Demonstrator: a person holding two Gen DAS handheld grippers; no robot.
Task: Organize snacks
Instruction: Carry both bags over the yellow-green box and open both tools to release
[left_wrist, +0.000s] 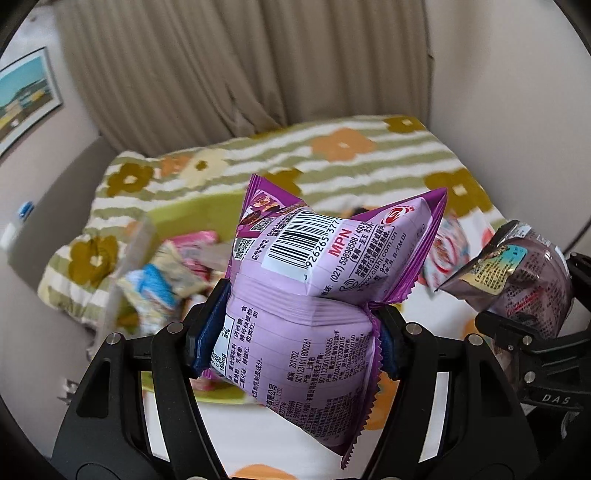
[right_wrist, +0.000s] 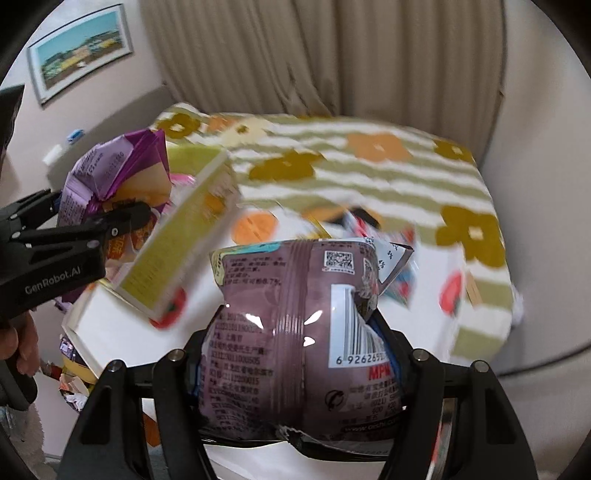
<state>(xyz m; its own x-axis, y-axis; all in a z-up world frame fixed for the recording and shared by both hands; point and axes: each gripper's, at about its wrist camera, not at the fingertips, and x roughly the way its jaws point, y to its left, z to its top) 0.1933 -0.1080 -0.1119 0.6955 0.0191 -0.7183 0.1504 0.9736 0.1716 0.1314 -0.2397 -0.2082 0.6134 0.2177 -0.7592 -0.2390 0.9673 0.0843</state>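
Left gripper (left_wrist: 295, 332) clamped on lilac snack packet (left_wrist: 314, 295), blue pads pinching packet's waist; packet bulges above and below jaws. Print legible: barcode, red "MPN", "(021) 59898588", "www.oishi.com.cn".

Right gripper (right_wrist: 295, 362) clamped on dull-purple snack packet (right_wrist: 295, 332), squeezed between both fingers, barcode beginning "6 92626", red "MP" below.

Beyond left gripper: green tray (left_wrist: 177, 218) holding blurred snack packs. Floral striped blanket (right_wrist: 369, 166) behind both. "GenRobot.AI" printed on left gripper body, seen from right wrist view.

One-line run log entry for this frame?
left gripper: shut on purple snack bag | right gripper: shut on brown snack bag | both bags above floral blanket | more snacks below
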